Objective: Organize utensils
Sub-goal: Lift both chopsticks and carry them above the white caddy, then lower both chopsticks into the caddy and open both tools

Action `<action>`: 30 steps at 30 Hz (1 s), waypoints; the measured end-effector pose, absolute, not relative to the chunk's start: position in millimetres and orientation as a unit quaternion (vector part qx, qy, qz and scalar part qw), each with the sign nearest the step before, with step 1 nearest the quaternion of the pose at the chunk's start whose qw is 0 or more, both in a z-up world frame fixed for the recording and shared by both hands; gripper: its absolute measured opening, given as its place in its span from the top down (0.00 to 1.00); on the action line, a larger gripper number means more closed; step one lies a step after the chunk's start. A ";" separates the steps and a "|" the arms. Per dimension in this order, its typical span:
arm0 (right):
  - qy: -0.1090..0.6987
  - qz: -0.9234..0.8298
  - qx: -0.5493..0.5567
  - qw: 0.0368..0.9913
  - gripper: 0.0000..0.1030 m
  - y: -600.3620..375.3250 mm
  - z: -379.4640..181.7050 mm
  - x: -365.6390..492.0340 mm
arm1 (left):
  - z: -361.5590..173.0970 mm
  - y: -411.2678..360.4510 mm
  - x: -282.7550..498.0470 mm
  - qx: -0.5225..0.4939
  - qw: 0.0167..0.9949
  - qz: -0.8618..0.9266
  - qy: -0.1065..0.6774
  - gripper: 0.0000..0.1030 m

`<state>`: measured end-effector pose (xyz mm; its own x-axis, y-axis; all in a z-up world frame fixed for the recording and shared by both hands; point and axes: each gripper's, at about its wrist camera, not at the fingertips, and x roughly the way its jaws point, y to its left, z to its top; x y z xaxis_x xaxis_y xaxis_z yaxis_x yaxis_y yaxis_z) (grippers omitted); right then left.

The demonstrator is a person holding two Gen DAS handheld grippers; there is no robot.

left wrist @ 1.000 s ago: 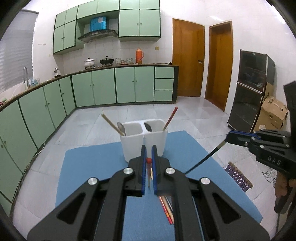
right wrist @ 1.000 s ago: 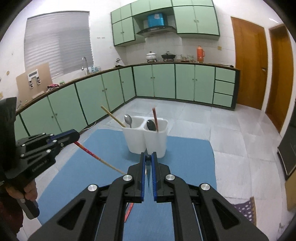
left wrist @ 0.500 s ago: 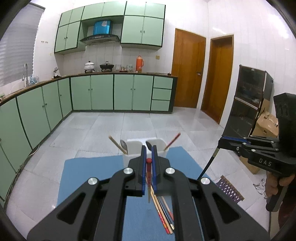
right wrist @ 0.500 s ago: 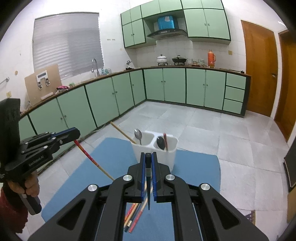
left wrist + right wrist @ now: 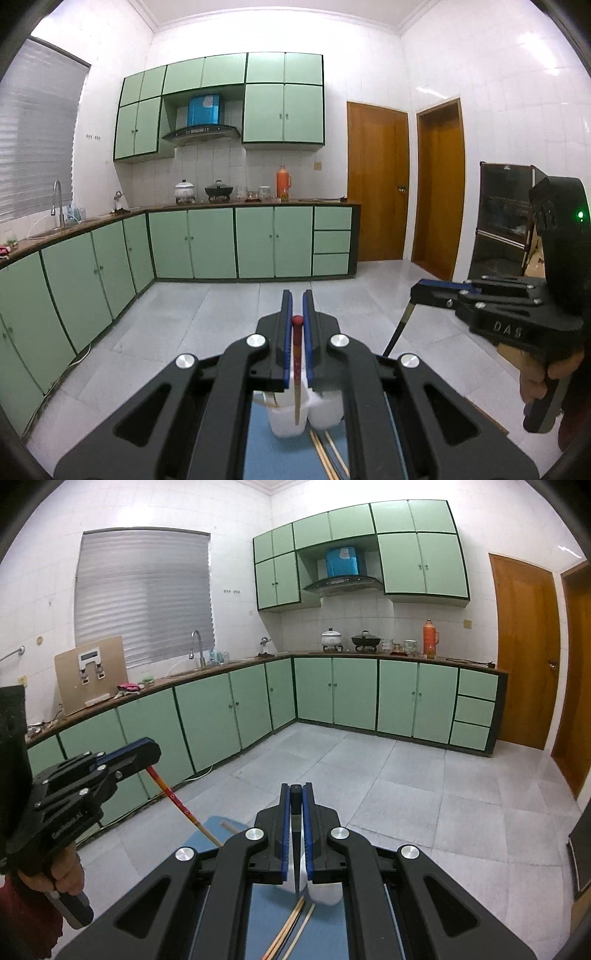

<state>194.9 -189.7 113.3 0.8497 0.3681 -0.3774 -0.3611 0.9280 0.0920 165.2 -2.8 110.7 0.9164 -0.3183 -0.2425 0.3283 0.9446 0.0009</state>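
My left gripper is shut on a red-topped chopstick that hangs down over the white two-cup utensil holder. It also shows in the right wrist view, the chopstick slanting down from it. My right gripper is shut on a black chopstick that points down towards the holder. In the left wrist view this gripper holds the black chopstick at the right. Several loose chopsticks lie on the blue mat in front of the holder.
The blue mat lies on a grey tiled floor. Green cabinets line the back and left walls. Wooden doors and a dark cabinet stand at the right.
Both grippers have risen and tilted up with their chopsticks. The holder and mat have dropped to the bottom of both views, mostly behind the gripper bodies.
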 end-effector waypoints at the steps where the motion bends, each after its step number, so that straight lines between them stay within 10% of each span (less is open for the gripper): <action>1: 0.196 0.186 0.008 0.963 0.94 -189.1 115.7 201.7 | 112.5 -5.4 170.9 0.020 0.979 -0.165 0.117 0.96; 27: 0.281 0.130 0.022 0.951 0.93 -190.3 14.0 313.4 | -6.3 -19.5 296.1 0.039 0.964 -0.133 0.228 0.93; 30: 0.282 0.130 0.028 0.950 0.89 -192.2 10.6 308.9 | -5.3 -11.5 295.1 0.030 0.963 -0.132 0.232 0.73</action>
